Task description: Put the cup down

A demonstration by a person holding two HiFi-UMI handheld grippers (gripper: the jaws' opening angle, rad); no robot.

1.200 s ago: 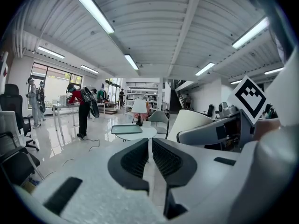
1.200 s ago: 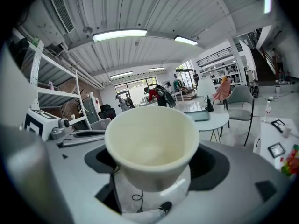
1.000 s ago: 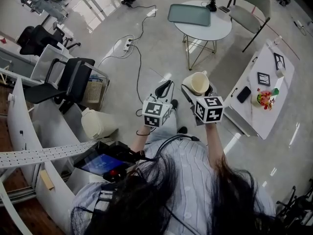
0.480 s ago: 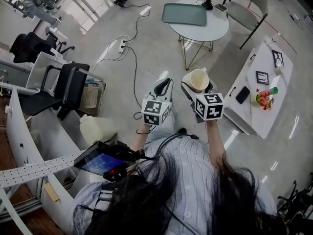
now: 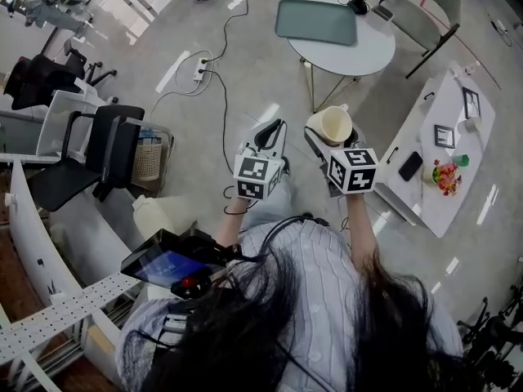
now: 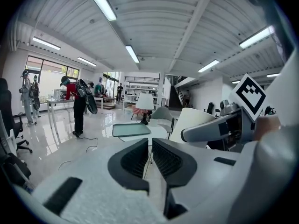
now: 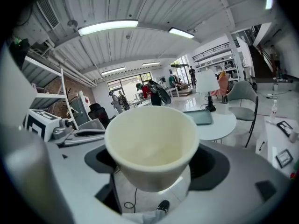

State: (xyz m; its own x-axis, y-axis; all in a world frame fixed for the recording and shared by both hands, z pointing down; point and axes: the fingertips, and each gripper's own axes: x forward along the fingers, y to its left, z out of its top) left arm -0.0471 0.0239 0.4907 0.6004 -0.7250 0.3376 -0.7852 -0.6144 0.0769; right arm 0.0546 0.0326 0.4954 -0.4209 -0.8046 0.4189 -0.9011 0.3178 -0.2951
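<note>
A cream cup (image 5: 329, 125) is held upright in the air by my right gripper (image 5: 328, 135), its jaws shut on the cup's sides. In the right gripper view the empty cup (image 7: 152, 143) fills the middle, its mouth facing the camera. My left gripper (image 5: 267, 135) hovers just left of it with nothing between its nearly touching jaws; in the left gripper view (image 6: 150, 157) the cup (image 6: 194, 123) shows to the right. Both are held above the floor, short of the round white table (image 5: 372, 51).
A grey-green tray (image 5: 316, 21) and a small lamp (image 5: 357, 3) sit on the round table. A grey chair (image 5: 431, 11) stands behind it. A low white table (image 5: 458, 149) with a phone, frames and a bowl is to the right. Cables and a power strip (image 5: 198, 73) lie on the floor.
The view has shifted forward, so the round table lies closer to both grippers. The cup stays held in the right gripper; the left gripper keeps its place beside it.
</note>
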